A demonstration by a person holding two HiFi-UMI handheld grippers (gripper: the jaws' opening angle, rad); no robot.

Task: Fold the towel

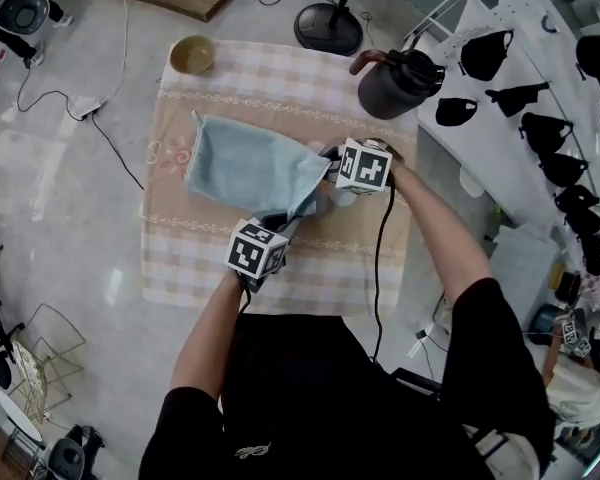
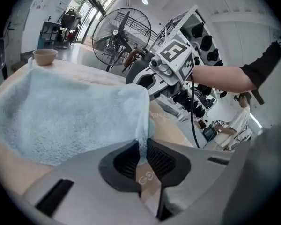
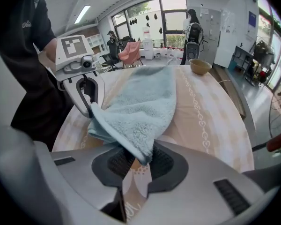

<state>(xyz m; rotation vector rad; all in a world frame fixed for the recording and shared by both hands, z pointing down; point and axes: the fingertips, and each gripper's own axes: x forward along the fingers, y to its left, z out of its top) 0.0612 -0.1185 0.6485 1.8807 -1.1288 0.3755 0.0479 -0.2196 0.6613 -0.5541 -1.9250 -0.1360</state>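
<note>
A light blue towel (image 1: 248, 164) lies on the checked tablecloth (image 1: 180, 258), its near edge lifted off the cloth. My left gripper (image 1: 280, 224) is shut on the towel's near left corner (image 2: 141, 139), which runs thin between the dark pads. My right gripper (image 1: 327, 180) is shut on the near right corner (image 3: 139, 154), a thicker bunch of pile. In the right gripper view the towel (image 3: 140, 102) stretches away toward the far end of the table. The left gripper (image 3: 82, 86) shows there beside it.
A small tan bowl (image 1: 192, 55) stands at the far left corner of the table. A dark kettle (image 1: 395, 83) sits at the far right. A fan's base (image 1: 328, 28) stands on the floor beyond. Shelves with dark items (image 1: 540, 98) run along the right.
</note>
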